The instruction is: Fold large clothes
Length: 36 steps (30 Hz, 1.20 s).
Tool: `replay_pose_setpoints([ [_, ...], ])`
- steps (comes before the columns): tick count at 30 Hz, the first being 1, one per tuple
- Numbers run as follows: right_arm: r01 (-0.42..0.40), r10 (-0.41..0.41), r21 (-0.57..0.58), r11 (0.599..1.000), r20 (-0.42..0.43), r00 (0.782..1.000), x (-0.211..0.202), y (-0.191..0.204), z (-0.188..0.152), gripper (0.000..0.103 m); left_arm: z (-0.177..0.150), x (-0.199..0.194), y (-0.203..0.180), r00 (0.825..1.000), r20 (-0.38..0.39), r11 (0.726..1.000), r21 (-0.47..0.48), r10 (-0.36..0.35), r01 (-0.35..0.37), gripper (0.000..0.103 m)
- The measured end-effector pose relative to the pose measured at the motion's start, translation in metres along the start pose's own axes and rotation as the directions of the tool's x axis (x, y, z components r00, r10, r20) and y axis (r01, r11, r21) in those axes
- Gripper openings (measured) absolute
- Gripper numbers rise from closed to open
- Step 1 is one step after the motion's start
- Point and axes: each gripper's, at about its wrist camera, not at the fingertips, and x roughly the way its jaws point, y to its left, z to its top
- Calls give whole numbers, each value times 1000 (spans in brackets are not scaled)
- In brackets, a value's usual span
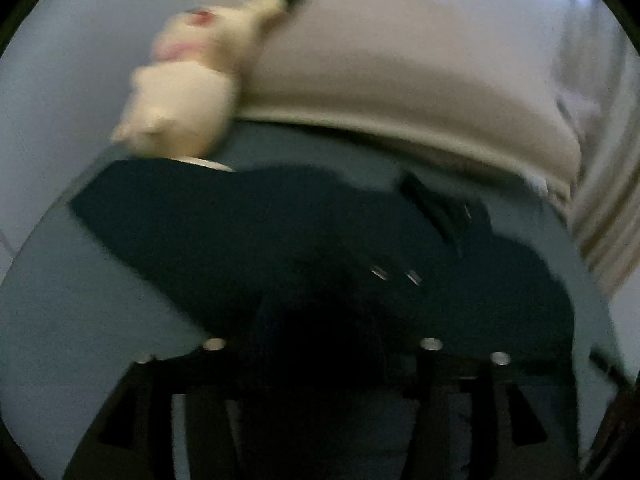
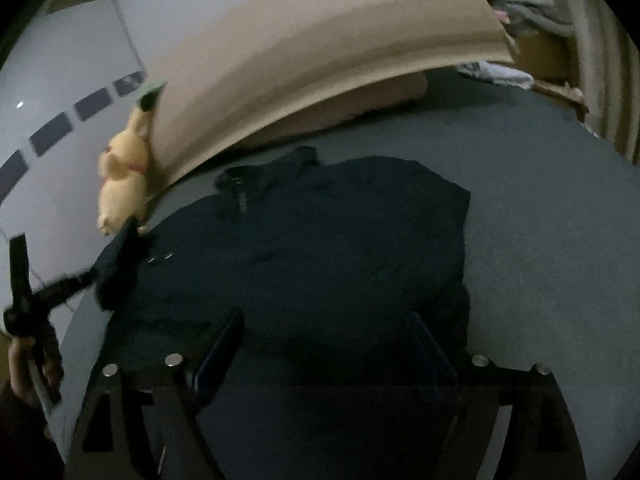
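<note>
A dark navy jacket (image 2: 320,248) with a zip and metal snaps lies spread on the grey bed sheet (image 2: 540,240). My right gripper (image 2: 324,316) hovers over its near edge, fingers wide apart and nothing pinched between them. At the far left, a hand (image 2: 24,364) holds my left gripper (image 2: 94,276), whose tip meets a raised fold of the jacket's sleeve (image 2: 118,264). Blur hides whether its pads press on the cloth. In the left wrist view the jacket (image 1: 280,232) fills the middle and the fingers are lost in a dark mass.
A cream plush toy (image 1: 184,100) (image 2: 120,184) leans against the beige padded headboard (image 2: 320,60) at the bed's left corner, close to the sleeve. Cardboard boxes and loose clothes (image 2: 520,20) sit beyond the bed's far right. Bare sheet stretches right of the jacket.
</note>
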Motion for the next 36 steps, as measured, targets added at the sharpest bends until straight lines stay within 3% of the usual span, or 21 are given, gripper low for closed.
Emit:
replay_pose_setpoints([
  [3,20,-20,-28,999,10,1000,-13,2,-26,87,6,-11,59,1000,23,987,-158,17,-13,65],
  [6,61,-60,-86,994,13,998,-6,22,-49,87,8,-3,121,1000,-8,935,-354,5,-7,65],
  [9,91,-93,-126,988,-7,996,0,24,-65,87,7,16,170,998,-24,842,-538,-54,33,65],
  [13,117,-121,-110,987,-25,992,-2,13,-79,87,15,38,213,987,39,708,-692,-155,138,65],
  [17,145,-146,-82,986,-9,989,-3,5,-77,87,21,57,230,968,94,624,-749,-235,224,65],
  [23,172,-173,-104,980,-8,985,1,10,-80,87,29,100,241,965,63,583,-786,-253,204,65],
  [25,171,-173,-109,979,-9,985,2,11,-81,87,32,105,239,965,71,595,-776,-252,212,63],
  [27,171,-173,-105,980,-14,985,2,9,-81,87,39,112,238,974,31,636,-752,-225,171,16],
  [28,169,-171,-102,980,-16,985,2,9,-81,87,43,117,236,977,-17,667,-734,-211,131,11],
  [31,169,-171,-94,981,-12,985,-1,7,-80,87,54,104,224,990,-17,744,-661,-141,95,7],
  [33,171,-172,-93,981,-5,985,-3,6,-80,87,65,86,205,998,-10,817,-575,-66,49,6],
  [34,171,-172,-92,981,-2,985,-4,6,-80,87,73,69,188,1000,15,871,-492,-9,15,6],
  [36,167,-167,-87,982,8,986,-7,6,-80,87,85,40,154,994,74,938,-344,80,-49,6],
])
